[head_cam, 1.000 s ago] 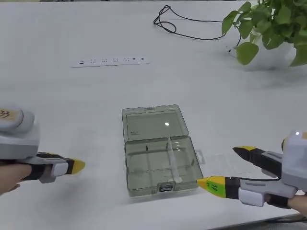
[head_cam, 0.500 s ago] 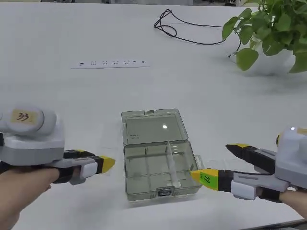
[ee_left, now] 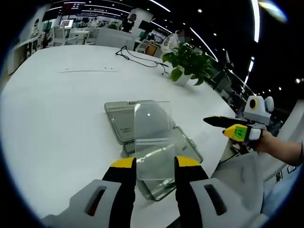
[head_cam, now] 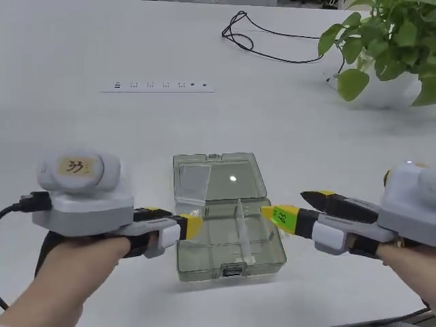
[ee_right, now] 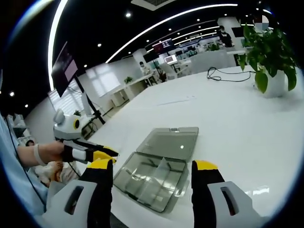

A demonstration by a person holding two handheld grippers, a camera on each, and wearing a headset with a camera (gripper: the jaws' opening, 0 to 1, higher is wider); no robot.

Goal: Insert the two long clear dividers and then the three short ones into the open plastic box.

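The open smoky plastic box (head_cam: 253, 257) lies flat on the white table, lid (head_cam: 231, 176) folded back. One long clear divider (head_cam: 243, 238) stands in its tray. My left gripper (head_cam: 191, 222) is at the box's left edge, shut on a clear divider (head_cam: 192, 184) that hangs over the lid's left part. In the left gripper view that clear divider (ee_left: 153, 137) rises between the yellow fingertips of my left gripper (ee_left: 153, 164). My right gripper (head_cam: 287, 204) hovers open over the box's right edge with nothing in it. My right gripper (ee_right: 153, 166) looks down on the box (ee_right: 156, 173).
A white power strip (head_cam: 158, 86) lies farther back on the table. A black cable (head_cam: 272, 42) loops at the back. A leafy plant (head_cam: 385, 37) in a white pot stands at the back right. The table's near edge runs just below the box.
My left gripper has swung in from the far left to the box's left edge, with the clear divider now over the lid. My right gripper has moved left and up over the box's right edge.
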